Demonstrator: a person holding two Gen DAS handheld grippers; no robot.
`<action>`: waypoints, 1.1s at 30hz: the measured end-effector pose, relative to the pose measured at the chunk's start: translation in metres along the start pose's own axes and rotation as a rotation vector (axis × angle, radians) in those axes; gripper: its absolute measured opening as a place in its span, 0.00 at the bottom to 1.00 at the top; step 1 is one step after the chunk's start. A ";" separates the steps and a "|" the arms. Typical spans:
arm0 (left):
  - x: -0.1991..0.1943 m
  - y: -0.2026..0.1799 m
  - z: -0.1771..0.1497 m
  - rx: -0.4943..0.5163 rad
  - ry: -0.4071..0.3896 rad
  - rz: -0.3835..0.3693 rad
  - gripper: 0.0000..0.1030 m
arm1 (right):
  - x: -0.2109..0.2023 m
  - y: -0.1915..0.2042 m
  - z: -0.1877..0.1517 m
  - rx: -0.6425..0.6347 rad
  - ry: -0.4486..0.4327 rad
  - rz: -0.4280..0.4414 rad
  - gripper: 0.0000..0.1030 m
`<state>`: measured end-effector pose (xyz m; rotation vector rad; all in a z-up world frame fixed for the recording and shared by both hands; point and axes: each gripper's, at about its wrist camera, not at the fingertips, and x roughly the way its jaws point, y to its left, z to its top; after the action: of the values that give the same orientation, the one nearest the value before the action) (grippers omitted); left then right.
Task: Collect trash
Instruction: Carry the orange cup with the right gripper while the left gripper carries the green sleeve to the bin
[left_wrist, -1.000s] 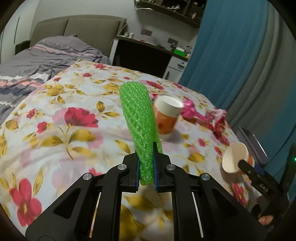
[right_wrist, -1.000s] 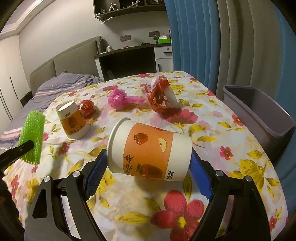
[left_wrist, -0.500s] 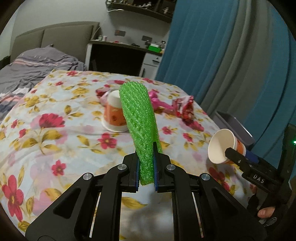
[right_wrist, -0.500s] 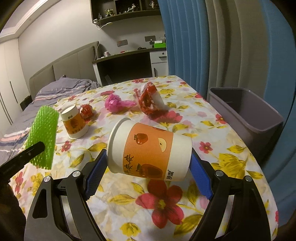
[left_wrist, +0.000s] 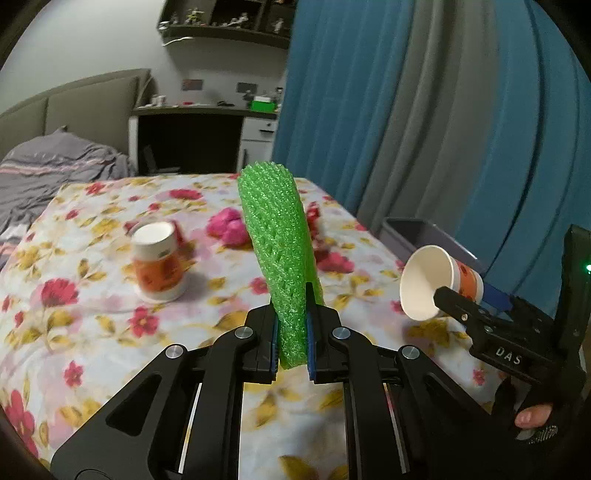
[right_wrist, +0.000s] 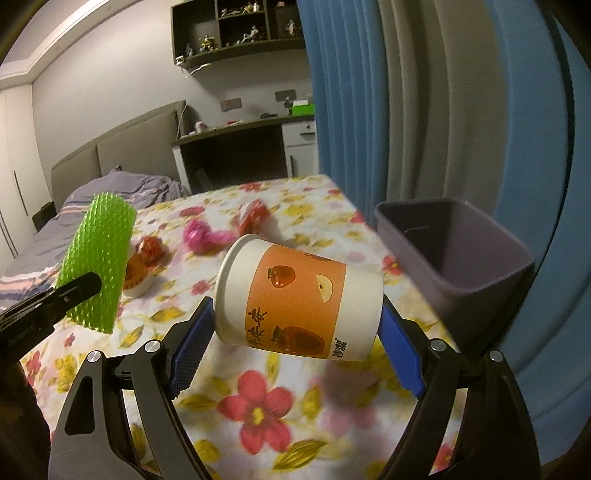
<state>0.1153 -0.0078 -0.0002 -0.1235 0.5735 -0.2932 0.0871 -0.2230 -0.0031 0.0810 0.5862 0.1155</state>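
- The left gripper (left_wrist: 291, 343) is clamped narrow on the near end of a green foam fruit net (left_wrist: 277, 236), which stands up and away from its fingers; the right gripper (right_wrist: 295, 347) is spread fairly wide, pinching a paper cup (right_wrist: 295, 302) that lies sideways between its blue pads (right_wrist: 190, 354), rim to the left
- Both loads are held in the air above the floral bedspread (right_wrist: 258, 406); the purple bin (right_wrist: 454, 254) stands at the bed's right edge, near the cup, and what shows of its inside looks bare
- Left on the bed: a second paper cup (left_wrist: 157, 266) standing upside down, a pink crumpled bag (left_wrist: 229, 227) farther off, a red-and-white wrapper (right_wrist: 255, 216) near it, and a small red wad (right_wrist: 151, 249) just beside the upturned cup
- Judgement: the task seems early; two pieces are picked up but not yet dropped, nothing can be seen in the bin, and four more pieces wait
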 end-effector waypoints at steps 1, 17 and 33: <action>0.002 -0.004 0.003 0.004 0.000 -0.010 0.10 | 0.000 -0.005 0.003 0.002 -0.005 -0.002 0.80; 0.082 -0.111 0.057 0.132 -0.002 -0.170 0.10 | 0.006 -0.107 0.039 0.050 -0.101 -0.205 0.80; 0.209 -0.209 0.057 0.186 0.120 -0.335 0.10 | 0.032 -0.173 0.046 0.156 -0.106 -0.261 0.79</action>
<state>0.2636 -0.2691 -0.0194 -0.0216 0.6412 -0.6814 0.1542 -0.3925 -0.0016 0.1602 0.4950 -0.1868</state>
